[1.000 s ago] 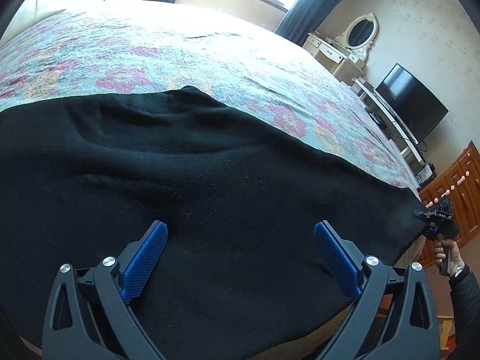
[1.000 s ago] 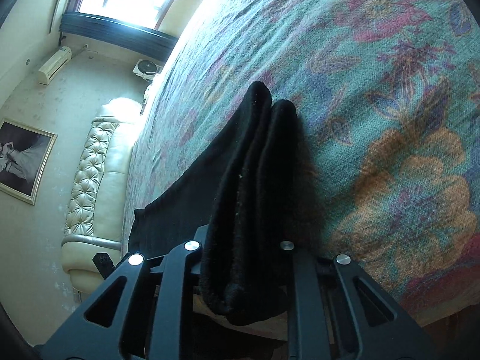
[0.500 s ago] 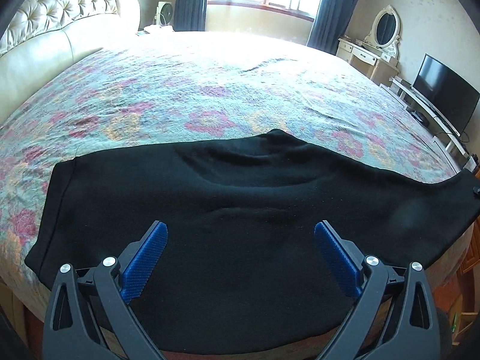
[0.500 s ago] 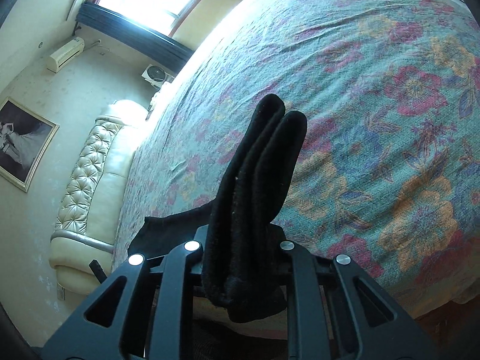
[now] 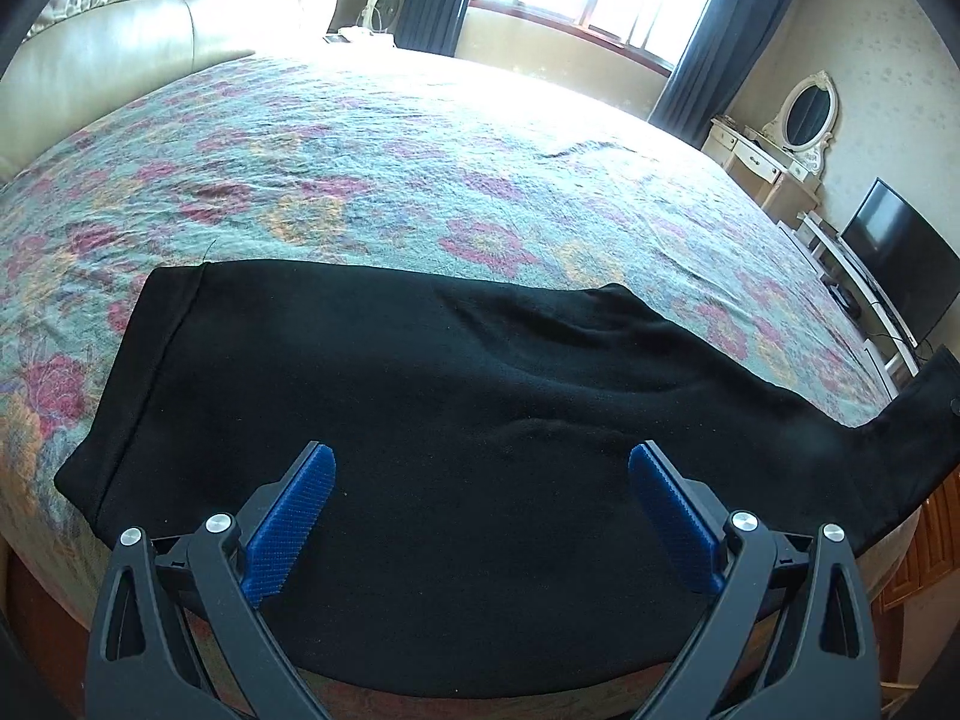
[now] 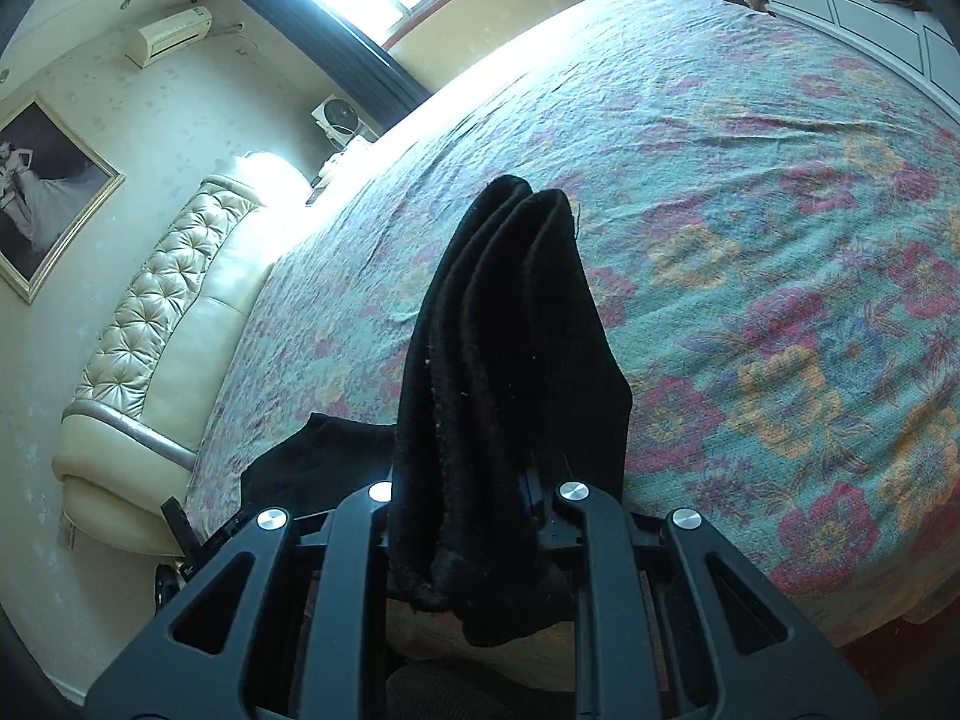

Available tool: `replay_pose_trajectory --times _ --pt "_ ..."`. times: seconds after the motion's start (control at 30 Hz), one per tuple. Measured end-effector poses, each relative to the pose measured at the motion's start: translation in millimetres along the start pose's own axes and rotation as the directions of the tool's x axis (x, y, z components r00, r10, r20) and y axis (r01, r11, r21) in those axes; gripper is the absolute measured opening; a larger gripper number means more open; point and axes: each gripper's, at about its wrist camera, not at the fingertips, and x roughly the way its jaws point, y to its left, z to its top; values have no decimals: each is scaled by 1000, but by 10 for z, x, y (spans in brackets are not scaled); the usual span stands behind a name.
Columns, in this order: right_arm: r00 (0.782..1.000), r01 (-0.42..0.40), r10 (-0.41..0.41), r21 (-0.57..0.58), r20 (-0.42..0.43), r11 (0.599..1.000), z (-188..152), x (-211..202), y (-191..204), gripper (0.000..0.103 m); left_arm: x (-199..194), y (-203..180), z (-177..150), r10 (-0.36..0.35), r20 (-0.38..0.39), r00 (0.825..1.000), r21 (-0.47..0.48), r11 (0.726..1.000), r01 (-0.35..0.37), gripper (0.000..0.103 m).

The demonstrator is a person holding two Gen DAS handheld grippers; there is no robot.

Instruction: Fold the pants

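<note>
Pants (image 5: 456, 420) are black, fuzzy fleece, spread flat along the near edge of the floral bedspread (image 5: 420, 168), hem end at the left. Our left gripper (image 5: 480, 480) is spread wide above them, ribbed blue pads (image 5: 288, 516) holding nothing. Our right gripper (image 6: 474, 492) is clamped on a thick bunched fold of the same pants (image 6: 510, 360), lifted off the quilt at the right. Tufted cream headboard (image 6: 150, 324) sits far left.

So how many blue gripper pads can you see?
2. Both are on the open left gripper: one blue pad on its left finger, the other on its right. The right gripper's pads are hidden by the pants.
</note>
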Motion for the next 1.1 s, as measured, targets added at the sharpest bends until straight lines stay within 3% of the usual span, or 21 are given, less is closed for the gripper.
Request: replay_pose_trajectory --times 0.53,1.1 --pt "992 -97 87 -110 -92 989 -279 874 1239 18 -172 -128 109 -56 30 998 14 998 56 98" --pt "963 14 -78 -239 -259 971 -998 2152 1709 20 -166 -155 97 -71 25 997 -18 997 72 98"
